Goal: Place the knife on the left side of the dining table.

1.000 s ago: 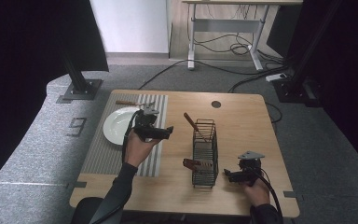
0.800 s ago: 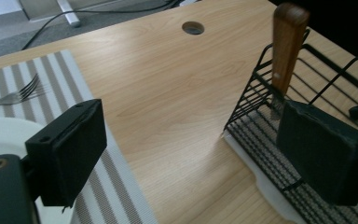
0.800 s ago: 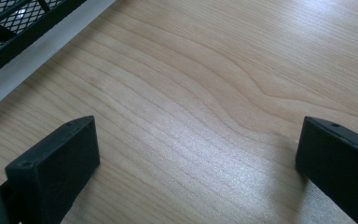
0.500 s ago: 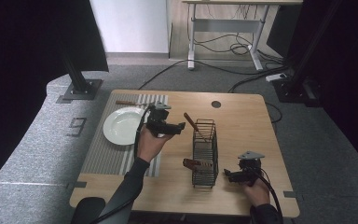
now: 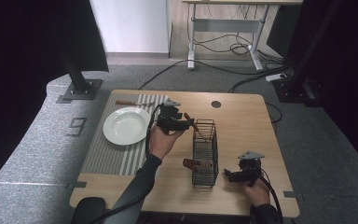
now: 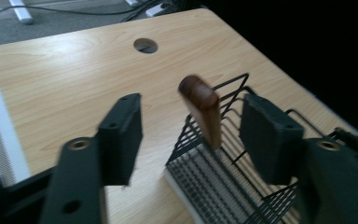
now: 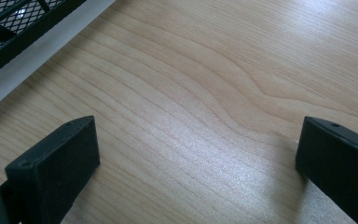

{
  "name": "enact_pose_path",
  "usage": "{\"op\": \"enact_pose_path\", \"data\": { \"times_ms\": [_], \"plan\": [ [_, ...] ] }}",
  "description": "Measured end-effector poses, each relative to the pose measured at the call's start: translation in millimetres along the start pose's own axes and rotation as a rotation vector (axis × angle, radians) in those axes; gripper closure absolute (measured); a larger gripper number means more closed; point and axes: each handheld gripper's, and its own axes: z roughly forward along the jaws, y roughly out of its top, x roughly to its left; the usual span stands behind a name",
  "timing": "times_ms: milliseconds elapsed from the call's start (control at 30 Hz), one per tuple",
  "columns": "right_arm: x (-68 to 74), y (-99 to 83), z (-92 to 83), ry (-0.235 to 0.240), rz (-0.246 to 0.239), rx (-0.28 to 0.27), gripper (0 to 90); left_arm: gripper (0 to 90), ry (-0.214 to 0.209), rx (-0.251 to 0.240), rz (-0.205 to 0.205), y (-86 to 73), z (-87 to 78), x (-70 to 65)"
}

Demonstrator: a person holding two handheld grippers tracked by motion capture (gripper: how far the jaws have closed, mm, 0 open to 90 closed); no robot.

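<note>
A black wire basket [image 5: 204,151] stands on the wooden table [image 5: 242,121]. A brown wooden handle [image 5: 192,123] sticks up out of its far end, and a second wooden handle [image 5: 191,163] pokes out of its left side. My left gripper [image 5: 184,123] is at the upright handle. In the left gripper view that handle [image 6: 204,112] stands between the open jaws, which are apart from it, with the basket [image 6: 242,158] below. My right gripper [image 5: 228,175] rests low on the table just right of the basket. It is open [image 7: 200,144] over bare wood.
A white plate [image 5: 127,125] lies on a striped placemat [image 5: 107,158] at the left, with a wooden-handled utensil [image 5: 128,103] at the mat's far edge. A round cable hole [image 5: 216,104] is in the table behind the basket. The basket's base edge [image 7: 28,46] is close to my right gripper.
My left gripper has moved right, from beside the plate to the upright wooden handle at the basket's far end. The right gripper has stayed in place.
</note>
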Motion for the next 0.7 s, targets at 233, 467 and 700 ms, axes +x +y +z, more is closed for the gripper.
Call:
{"op": "enact_pose_path", "data": {
  "times_ms": [233, 467, 700],
  "plan": [
    [0.0, 0.0, 0.0, 0.000, 0.000, 0.000, 0.0, 61.1, -0.028, -0.007, -0.031, 4.6, 6.7, 0.0],
    [0.0, 0.0, 0.1, 0.000, 0.001, -0.001, 0.0, 72.4, -0.075, -0.032, -0.063, 1.9, 7.3, 2.2],
    [0.0, 0.0, 0.1, 0.000, 0.000, -0.001, 0.0, 75.3, -0.091, -0.069, -0.042, 3.6, 0.6, 0.9]
  ]
}}
